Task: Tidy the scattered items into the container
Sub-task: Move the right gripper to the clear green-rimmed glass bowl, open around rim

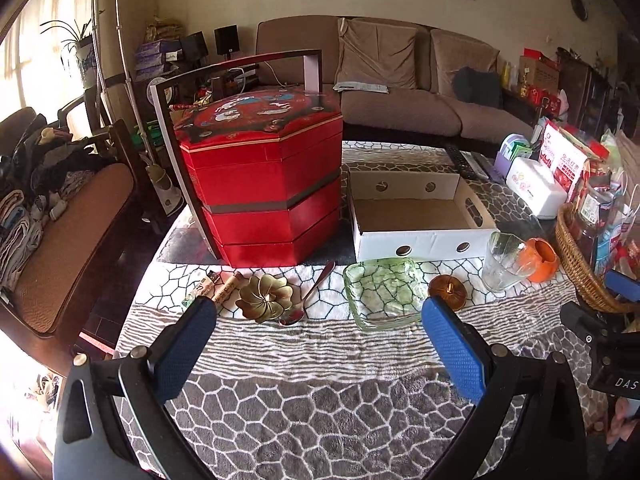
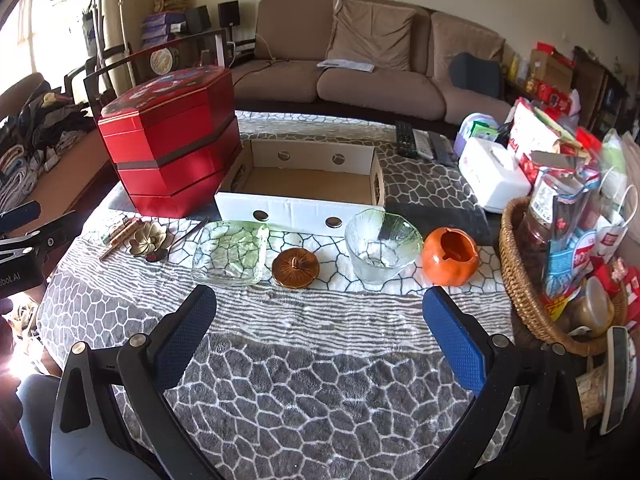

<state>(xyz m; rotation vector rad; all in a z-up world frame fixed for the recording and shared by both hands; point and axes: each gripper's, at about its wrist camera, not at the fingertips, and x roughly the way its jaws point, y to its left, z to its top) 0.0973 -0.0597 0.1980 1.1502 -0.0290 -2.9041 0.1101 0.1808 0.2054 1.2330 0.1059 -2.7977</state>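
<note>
An empty white cardboard box [image 1: 420, 242] [image 2: 288, 210] stands mid-table. In front of it lies a row of items: paper-wrapped sticks [image 1: 216, 286], a brass flower dish [image 1: 265, 298] [image 2: 146, 238], a metal spoon [image 1: 308, 300], a green glass dish [image 1: 382, 292] [image 2: 232, 252], a brown lid [image 1: 447, 290] [image 2: 295, 267], a clear glass cup [image 1: 502, 262] [image 2: 380, 250] and an orange pot [image 1: 540, 260] [image 2: 450, 256]. My left gripper [image 1: 320, 312] is open and empty, just short of the row. My right gripper [image 2: 320, 300] is open and empty, near the lid and cup.
A tall red tiered box with a handle [image 1: 264, 176] [image 2: 172, 140] stands left of the cardboard box. A wicker basket of packets [image 2: 532, 280], a white tissue box [image 2: 492, 176] and remotes [image 2: 416, 142] crowd the right. A sofa is behind.
</note>
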